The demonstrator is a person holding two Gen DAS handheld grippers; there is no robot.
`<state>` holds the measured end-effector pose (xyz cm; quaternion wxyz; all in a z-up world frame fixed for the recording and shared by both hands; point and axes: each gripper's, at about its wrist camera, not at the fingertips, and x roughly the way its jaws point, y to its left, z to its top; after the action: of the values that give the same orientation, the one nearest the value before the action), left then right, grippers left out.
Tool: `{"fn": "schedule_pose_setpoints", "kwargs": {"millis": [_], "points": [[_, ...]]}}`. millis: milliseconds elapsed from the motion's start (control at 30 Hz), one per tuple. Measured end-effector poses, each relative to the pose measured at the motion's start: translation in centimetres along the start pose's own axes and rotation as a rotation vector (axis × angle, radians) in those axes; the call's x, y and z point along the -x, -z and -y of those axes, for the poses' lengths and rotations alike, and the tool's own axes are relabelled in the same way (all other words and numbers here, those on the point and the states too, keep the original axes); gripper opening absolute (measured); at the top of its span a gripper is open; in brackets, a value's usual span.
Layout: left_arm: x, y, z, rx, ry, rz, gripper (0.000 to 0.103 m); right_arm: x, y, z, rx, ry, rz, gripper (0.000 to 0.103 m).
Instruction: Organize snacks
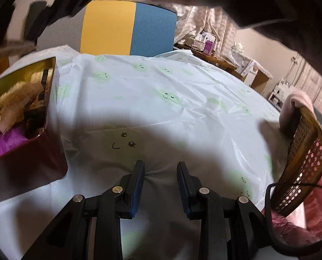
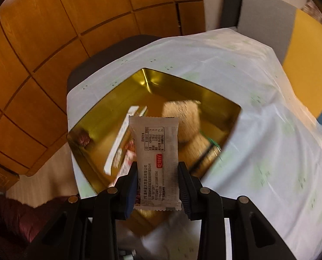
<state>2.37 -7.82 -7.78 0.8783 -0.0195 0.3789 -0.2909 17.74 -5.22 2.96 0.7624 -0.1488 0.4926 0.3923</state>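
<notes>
- Right gripper (image 2: pixel 157 186): jaws clamp a white snack packet (image 2: pixel 156 162); red label reads 吃娃仔, nutrition table printed above.
- Gold-lined tin (image 2: pixel 152 82): beyond the jaws, holding snacks.
- Left gripper (image 1: pixel 160 184): jaws parted, nothing between, over the tablecloth (image 1: pixel 182 91).

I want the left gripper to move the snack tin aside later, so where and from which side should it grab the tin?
Probably the tin's near right wall at the rim. That wall stands upright and thin, with the open top above it, so one finger can go inside and one outside. Come from above: the left gripper is open and empty. The right gripper holds a snack packet over the tin.
</notes>
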Motion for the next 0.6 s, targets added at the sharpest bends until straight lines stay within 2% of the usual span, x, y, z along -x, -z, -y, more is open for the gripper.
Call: {"fn": "schedule_pose_setpoints", "kwargs": {"millis": [133, 267, 600], "points": [[0.0, 0.0, -0.4, 0.020, 0.022, -0.001, 0.031, -3.6, -1.2, -0.2, 0.004, 0.029, -0.065, 0.038], [0.0, 0.0, -0.2, 0.009, 0.016, 0.001, 0.031, -4.4, -0.5, 0.9, -0.019, 0.045, -0.072, 0.042], [-0.1, 0.1, 0.3, -0.010, -0.006, 0.000, 0.031, -1.1, 1.9, 2.4, -0.084, 0.077, -0.005, 0.042]]}}
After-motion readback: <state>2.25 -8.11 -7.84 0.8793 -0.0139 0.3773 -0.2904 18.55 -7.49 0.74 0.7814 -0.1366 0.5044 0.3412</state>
